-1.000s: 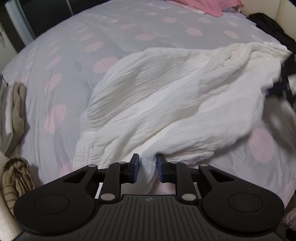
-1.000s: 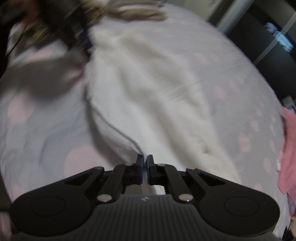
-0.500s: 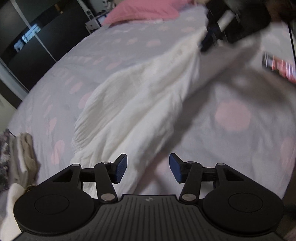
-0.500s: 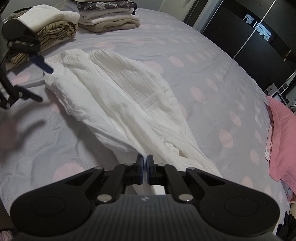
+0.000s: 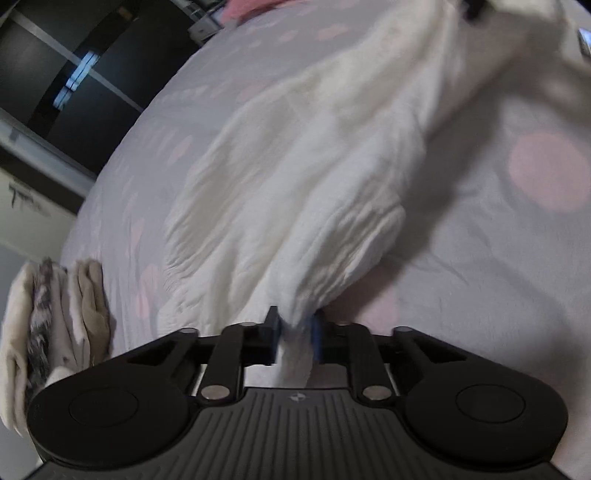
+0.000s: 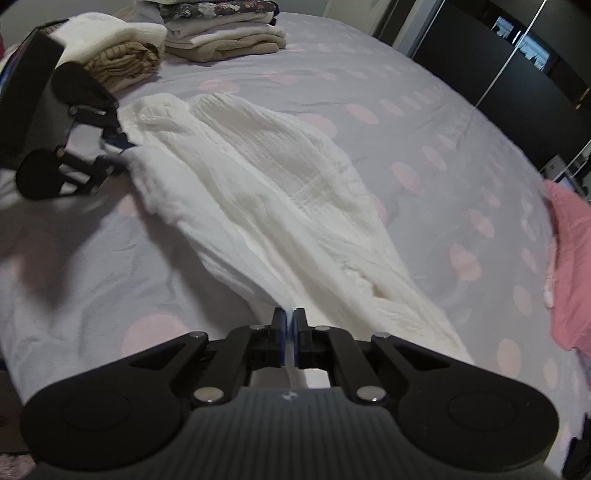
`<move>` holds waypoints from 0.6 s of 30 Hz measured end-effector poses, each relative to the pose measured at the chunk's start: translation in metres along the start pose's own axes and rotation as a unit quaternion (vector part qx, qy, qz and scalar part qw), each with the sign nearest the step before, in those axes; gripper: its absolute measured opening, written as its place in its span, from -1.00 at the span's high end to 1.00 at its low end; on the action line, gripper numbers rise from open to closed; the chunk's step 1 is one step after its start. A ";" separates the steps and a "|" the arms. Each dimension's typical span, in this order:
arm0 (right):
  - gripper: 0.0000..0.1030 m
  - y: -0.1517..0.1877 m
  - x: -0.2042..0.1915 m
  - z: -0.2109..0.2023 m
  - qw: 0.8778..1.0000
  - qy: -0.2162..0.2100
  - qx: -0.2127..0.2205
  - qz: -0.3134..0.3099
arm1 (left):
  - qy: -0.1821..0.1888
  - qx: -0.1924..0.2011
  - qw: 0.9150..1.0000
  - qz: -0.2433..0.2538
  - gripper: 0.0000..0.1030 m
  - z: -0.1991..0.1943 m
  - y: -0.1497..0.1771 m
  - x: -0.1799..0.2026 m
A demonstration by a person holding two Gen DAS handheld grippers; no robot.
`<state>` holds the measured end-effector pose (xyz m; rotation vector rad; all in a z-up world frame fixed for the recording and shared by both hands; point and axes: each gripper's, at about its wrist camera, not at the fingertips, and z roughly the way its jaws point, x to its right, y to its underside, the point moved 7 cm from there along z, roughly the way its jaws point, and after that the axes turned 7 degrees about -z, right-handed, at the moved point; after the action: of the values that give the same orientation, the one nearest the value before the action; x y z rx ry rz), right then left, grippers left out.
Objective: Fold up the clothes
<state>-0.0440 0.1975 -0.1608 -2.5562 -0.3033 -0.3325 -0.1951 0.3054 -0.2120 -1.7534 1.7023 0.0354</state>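
A long white crinkled garment (image 6: 266, 192) lies stretched across the grey bedspread with pink dots (image 6: 424, 122). My right gripper (image 6: 290, 325) is shut on one end of it. My left gripper (image 5: 295, 328) is shut on a bunched corner of the other end, the white garment (image 5: 314, 177) running away from it. The left gripper also shows in the right wrist view (image 6: 118, 149), at the garment's far left end. The left wrist view is blurred.
Stacks of folded clothes (image 6: 221, 33) and a beige striped pile (image 6: 122, 62) sit at the far side of the bed, also visible in the left wrist view (image 5: 55, 314). A pink pillow (image 6: 569, 266) lies at the right. Dark wardrobe doors (image 6: 517, 48) stand behind.
My left gripper let go of the garment, opened wide, moved to its other end and has shut on that corner. The right gripper stayed shut on its end.
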 end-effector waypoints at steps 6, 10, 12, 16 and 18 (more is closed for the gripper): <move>0.92 0.012 -0.016 -0.013 0.998 -0.066 -0.003 0.001 | 0.045 0.012 0.998 -0.041 0.84 -0.045 -0.001 -0.033; 0.92 0.019 -0.037 -0.026 0.992 -0.127 -0.003 0.001 | 0.060 -0.003 0.998 -0.017 0.84 -0.064 0.010 -0.031; 0.92 0.024 -0.050 -0.029 0.989 -0.150 -0.006 -0.006 | 0.070 -0.018 0.997 0.006 0.85 -0.067 0.021 -0.024; 0.92 0.039 -0.078 -0.021 0.981 -0.192 -0.033 -0.019 | 0.081 -0.051 0.993 0.067 0.85 -0.061 0.045 -0.002; 0.92 0.047 -0.089 -0.011 0.979 -0.192 -0.053 -0.028 | 0.086 -0.060 0.990 0.089 0.85 -0.059 0.053 0.011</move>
<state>-0.1164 0.1394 -0.2010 -2.7114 -0.5124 0.1345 -0.2663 0.2726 -0.1958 -1.7268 2.0169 0.0693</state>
